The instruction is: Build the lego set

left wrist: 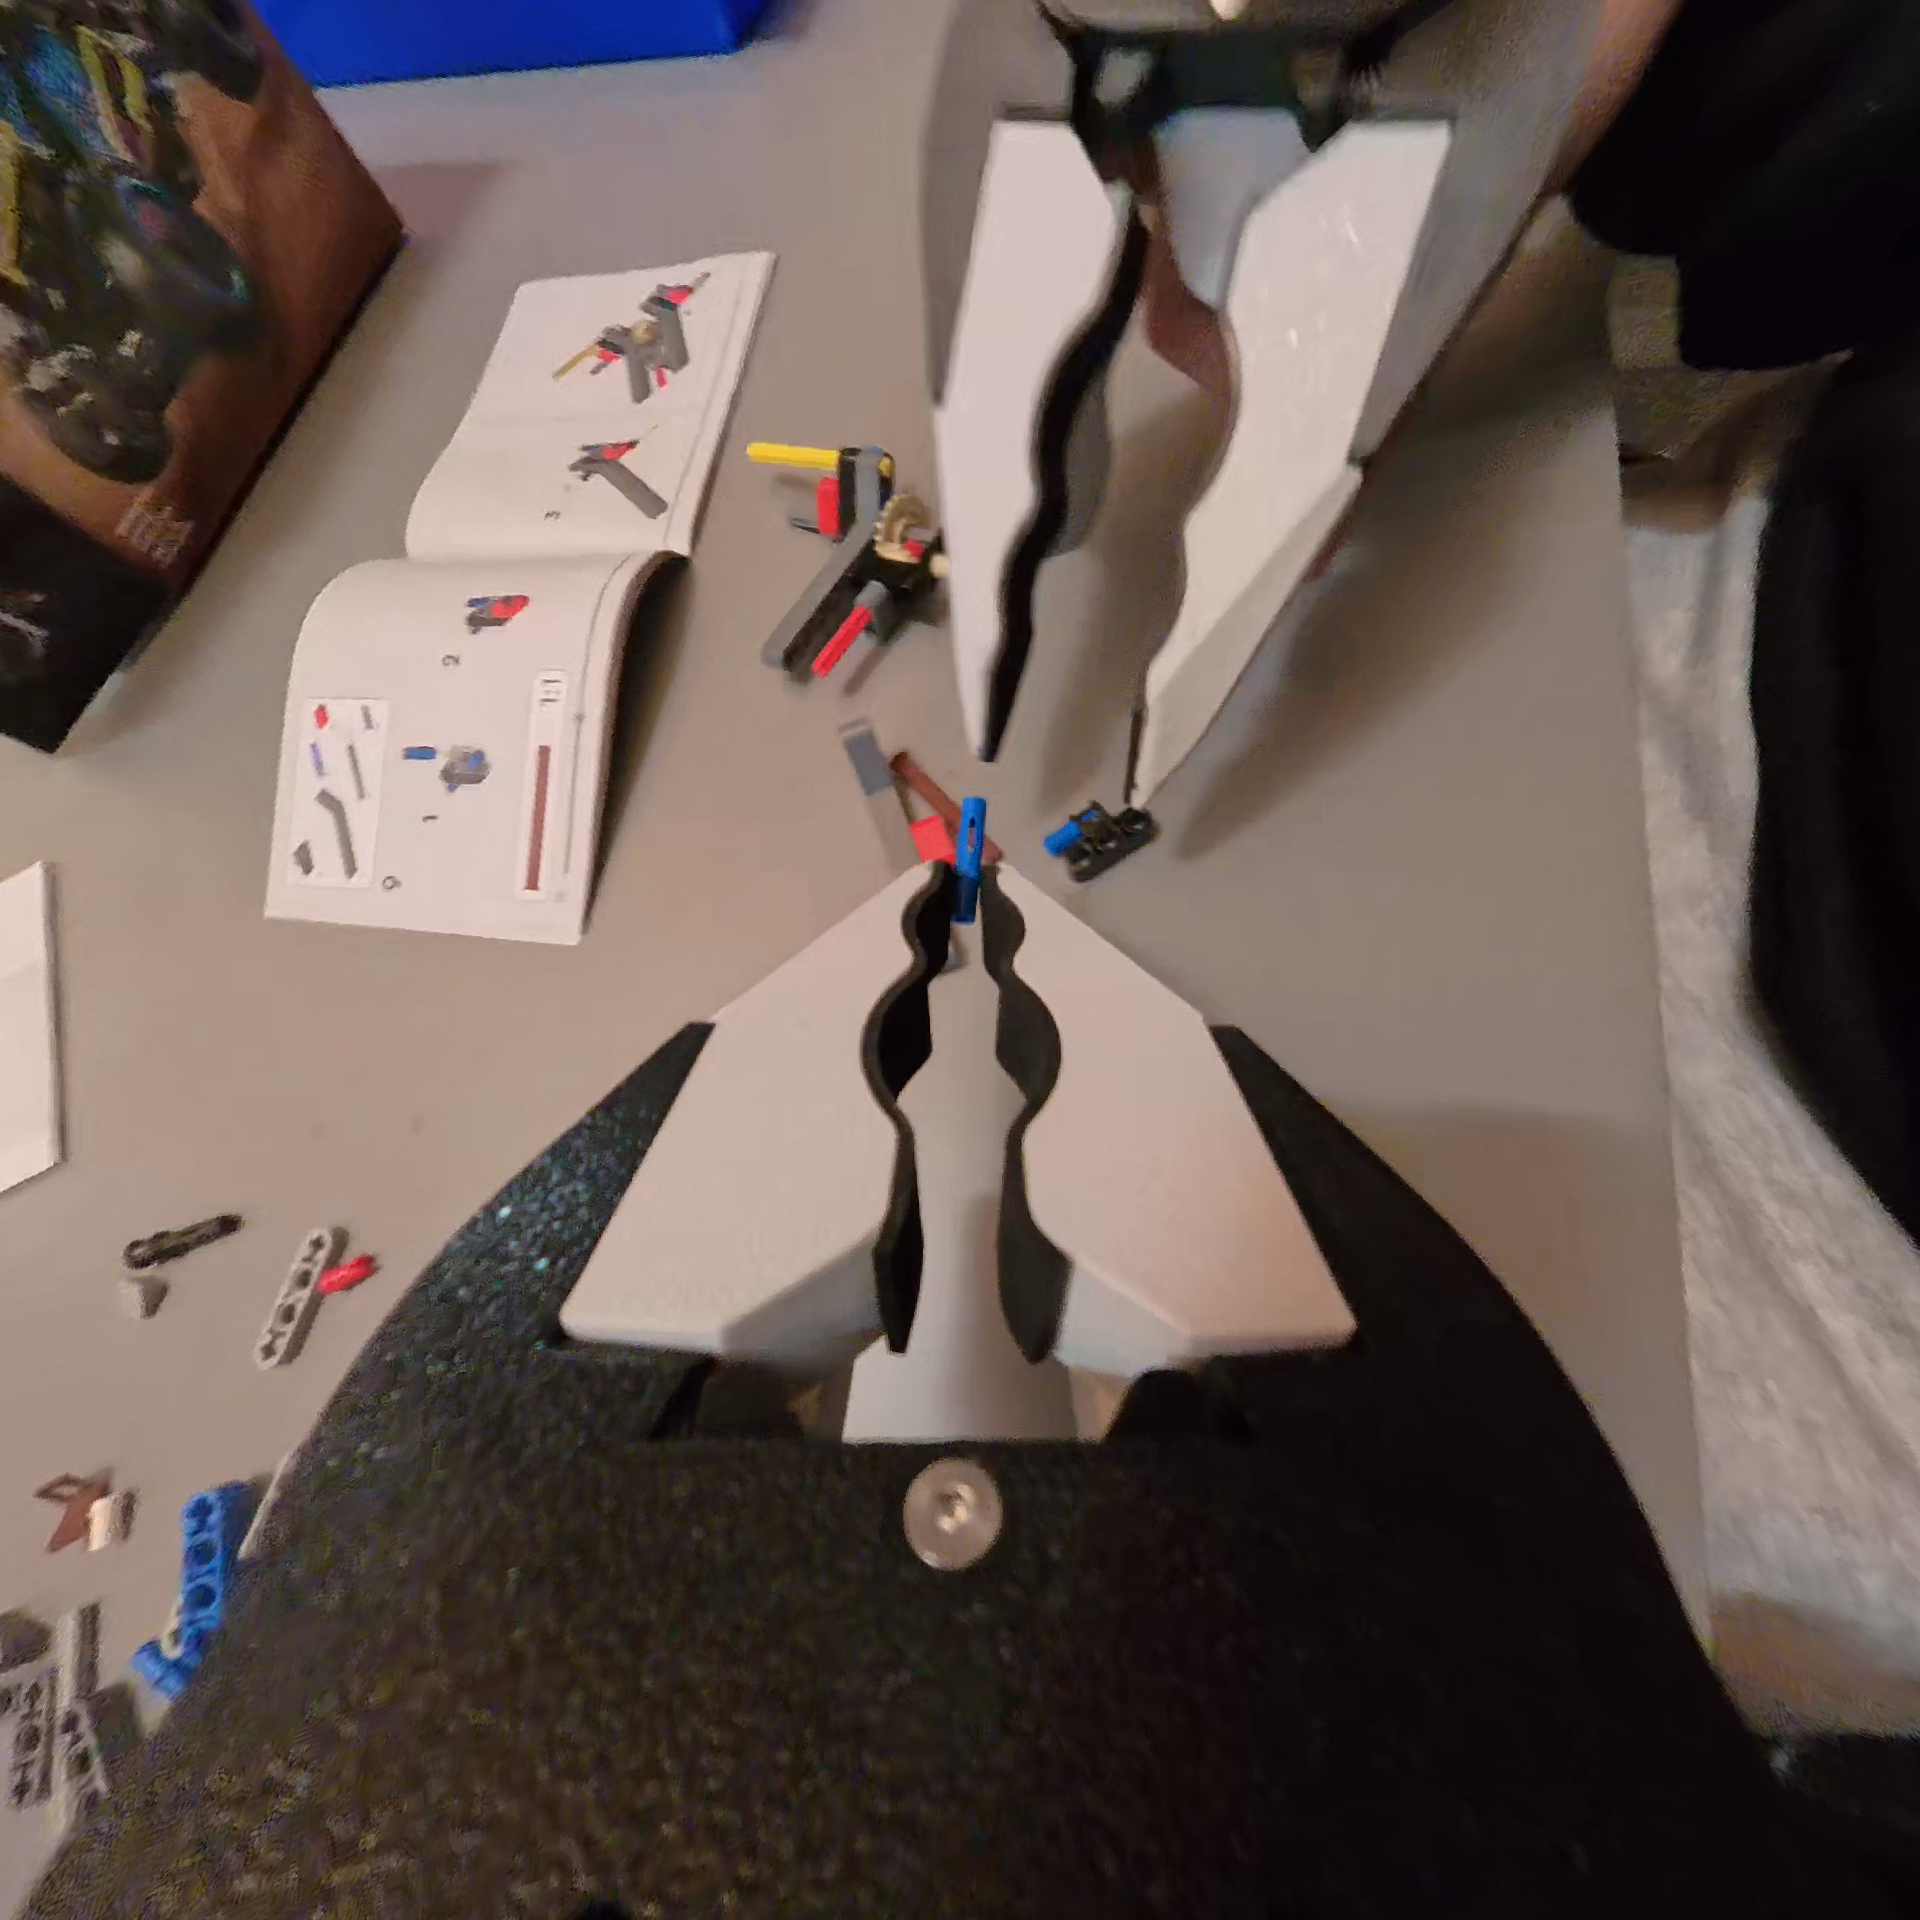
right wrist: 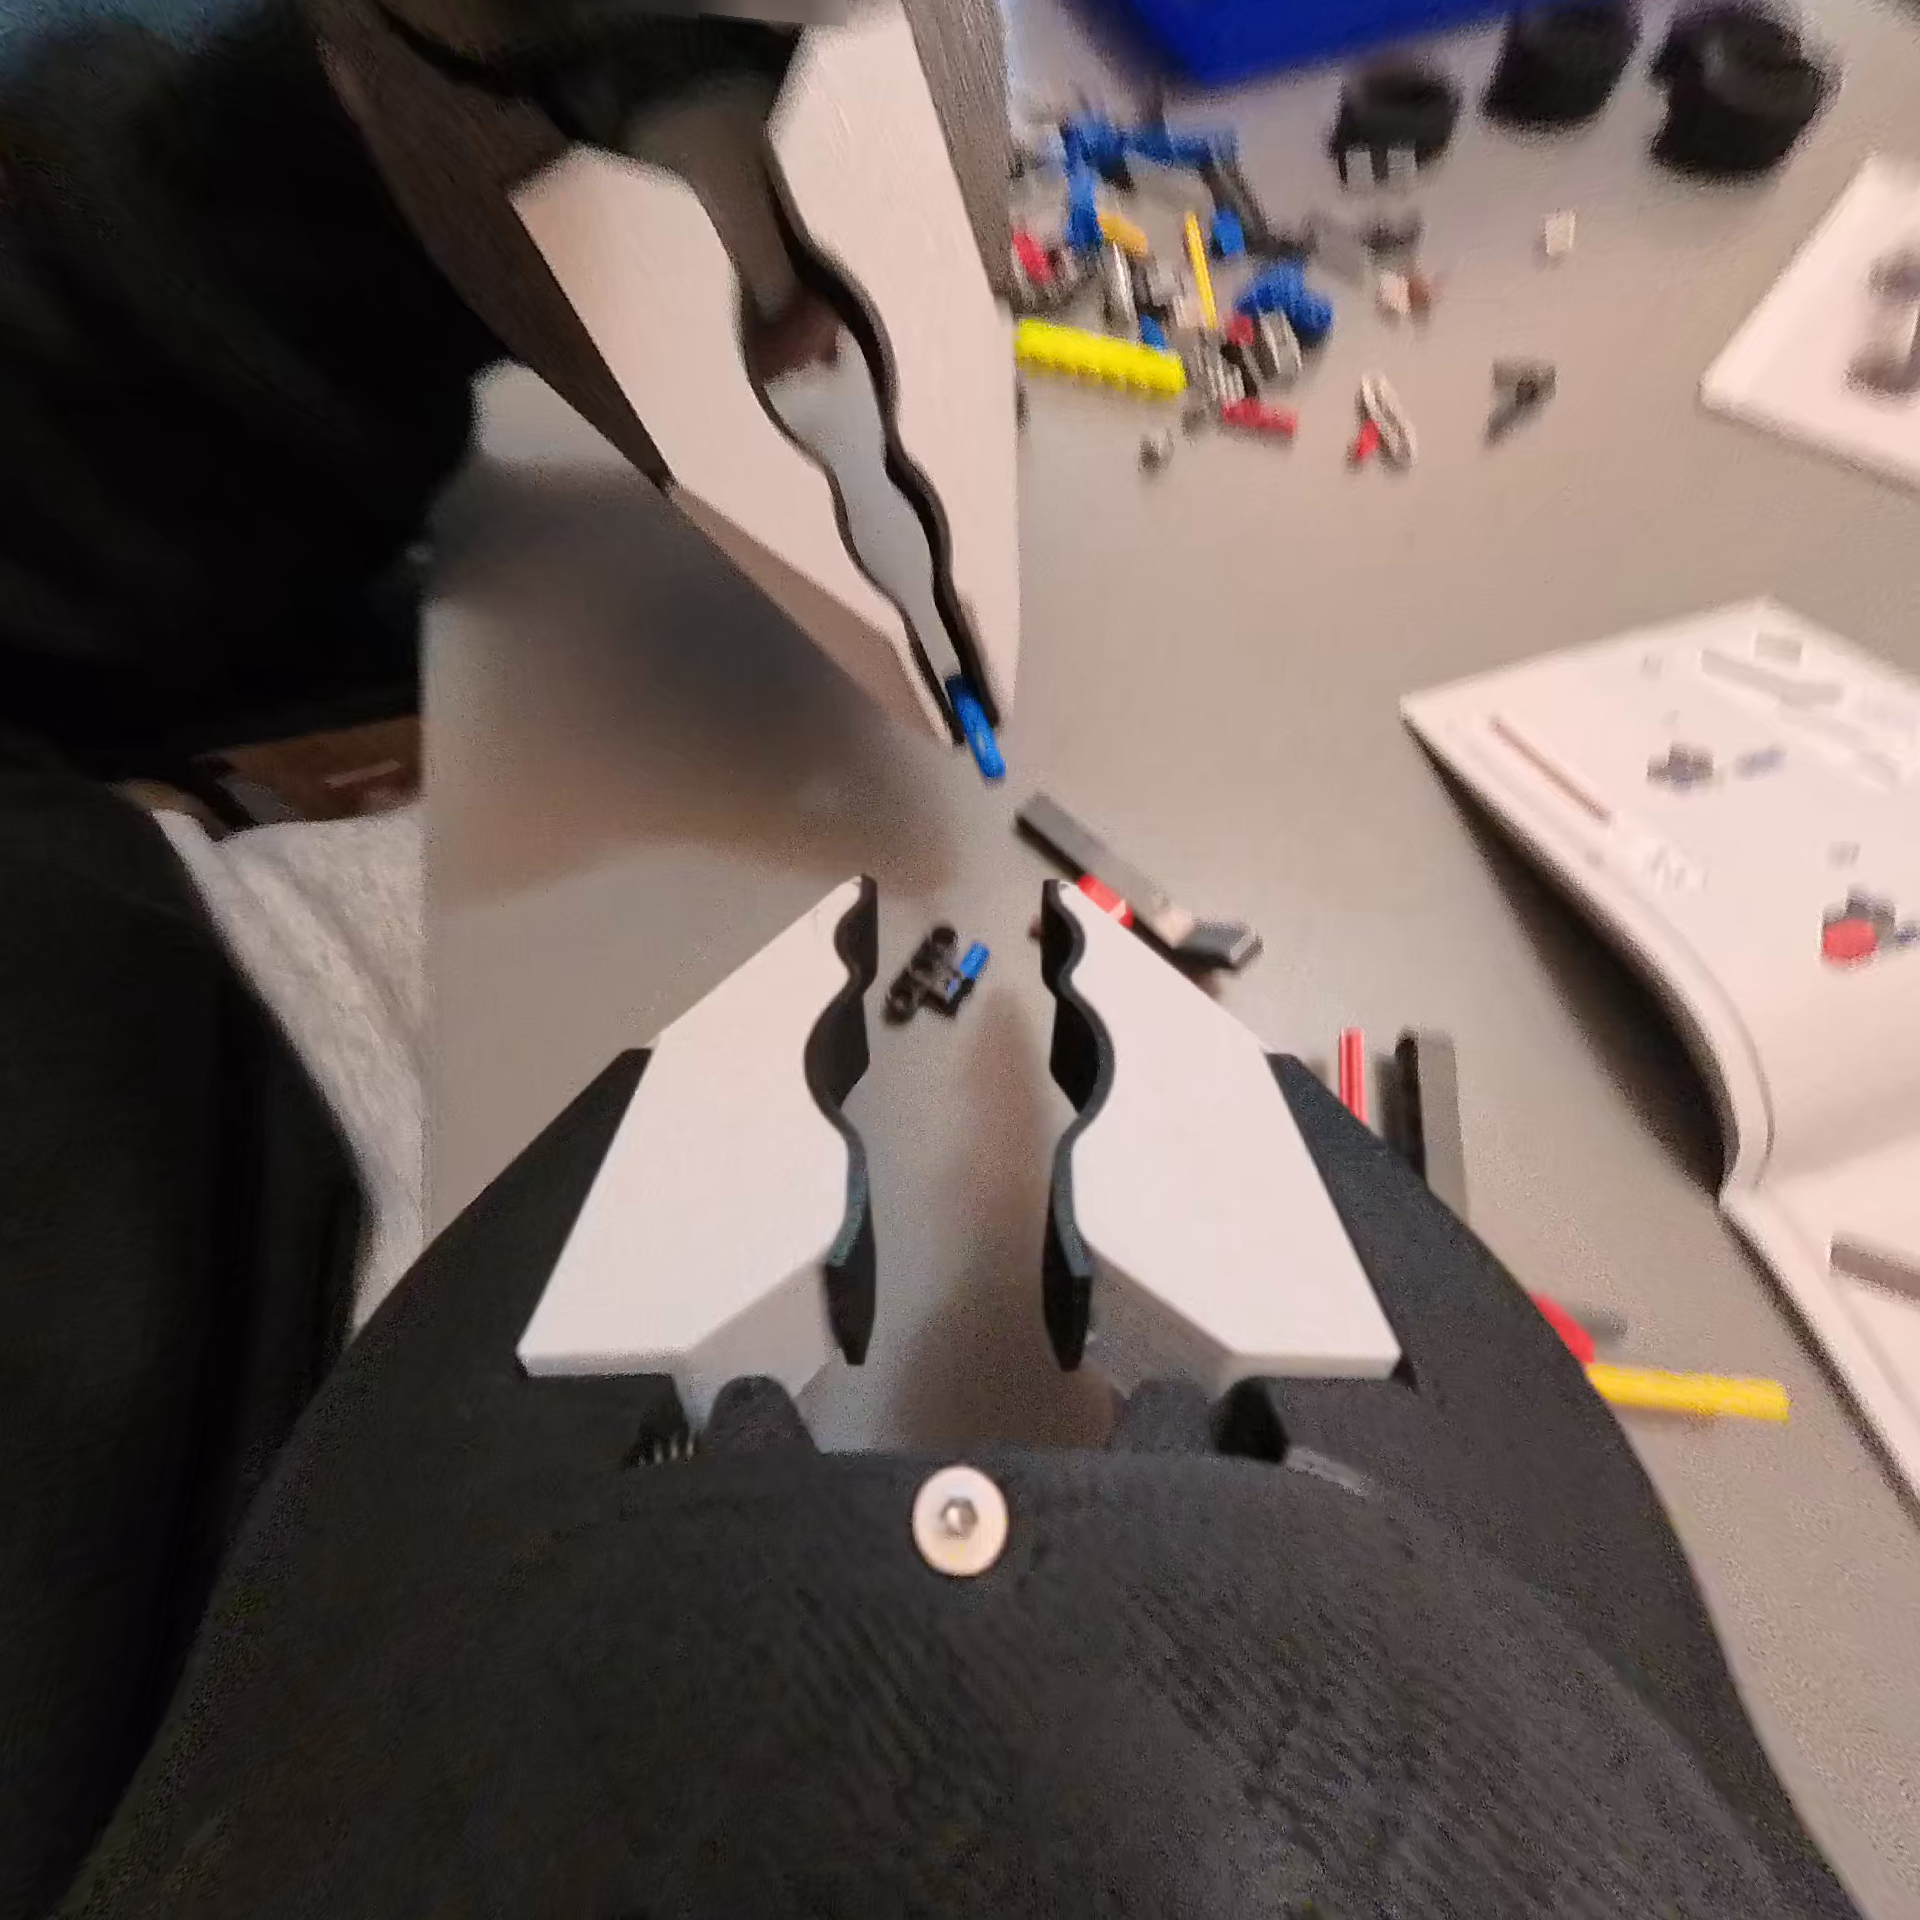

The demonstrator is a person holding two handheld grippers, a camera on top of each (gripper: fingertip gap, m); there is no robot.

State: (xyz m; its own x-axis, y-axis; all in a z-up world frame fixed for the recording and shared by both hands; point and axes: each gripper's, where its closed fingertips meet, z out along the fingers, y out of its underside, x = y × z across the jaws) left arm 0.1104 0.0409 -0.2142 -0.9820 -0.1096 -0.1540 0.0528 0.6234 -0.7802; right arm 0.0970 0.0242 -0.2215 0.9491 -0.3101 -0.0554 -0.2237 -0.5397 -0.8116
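My left gripper is shut on a small blue pin that sticks out past its tips; it also shows in the right wrist view with the blue pin held above the grey table. My right gripper is open and empty, hovering over a small black piece with a blue pin in it. In the left wrist view the right gripper comes in from the top, with that black piece by its right tip. A partly built assembly lies to the left of it.
An open instruction booklet lies left of centre and the set's box stands at the far left. Loose bricks are scattered far behind. A brown axle, a red piece and a grey piece lie under the left tips. Only a small space, under 4 cm, lies between the two pairs of fingers.
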